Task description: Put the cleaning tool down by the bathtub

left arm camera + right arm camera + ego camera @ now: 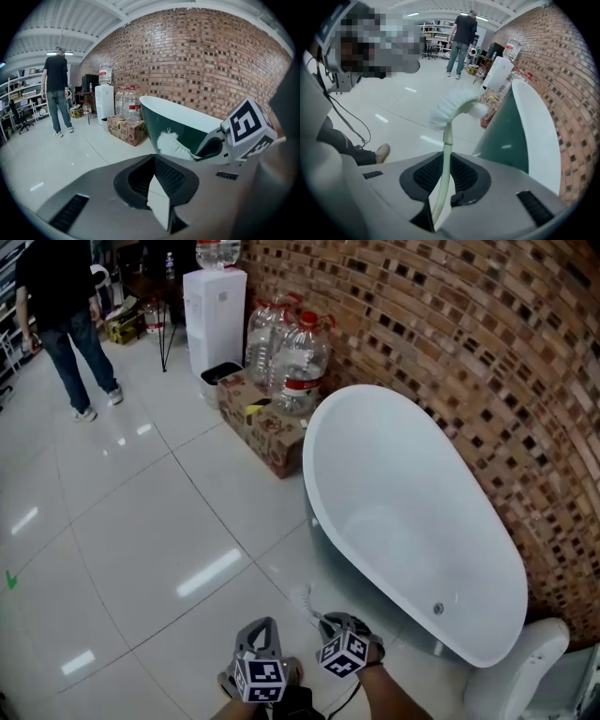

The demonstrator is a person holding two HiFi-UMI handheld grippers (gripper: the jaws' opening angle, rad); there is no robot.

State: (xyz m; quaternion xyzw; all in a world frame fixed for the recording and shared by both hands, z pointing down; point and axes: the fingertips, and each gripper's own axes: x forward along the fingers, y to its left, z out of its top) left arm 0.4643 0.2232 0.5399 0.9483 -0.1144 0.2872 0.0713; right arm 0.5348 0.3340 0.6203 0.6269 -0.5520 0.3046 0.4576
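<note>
Glossy floor tiles (141, 521) and a smooth bathtub (412, 484) (shiny white inside) against a rough brick wall (450, 324).

1. We see a bright, evenly lit room — ceiling strip lights (412, 14) throw white glare streaks on the glossy floor (211, 573).
2. Shadows are soft and faint (darkest under the bathtub (412, 512)).
3. In both gripper views we find strong fisheye bending and black corners — close-up surfaces look soft.
4. Our head view is sharp.

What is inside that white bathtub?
Only a small drain shows in the bathtub's bare white basin. Its near rim hides a sliver of inner wall.
</note>
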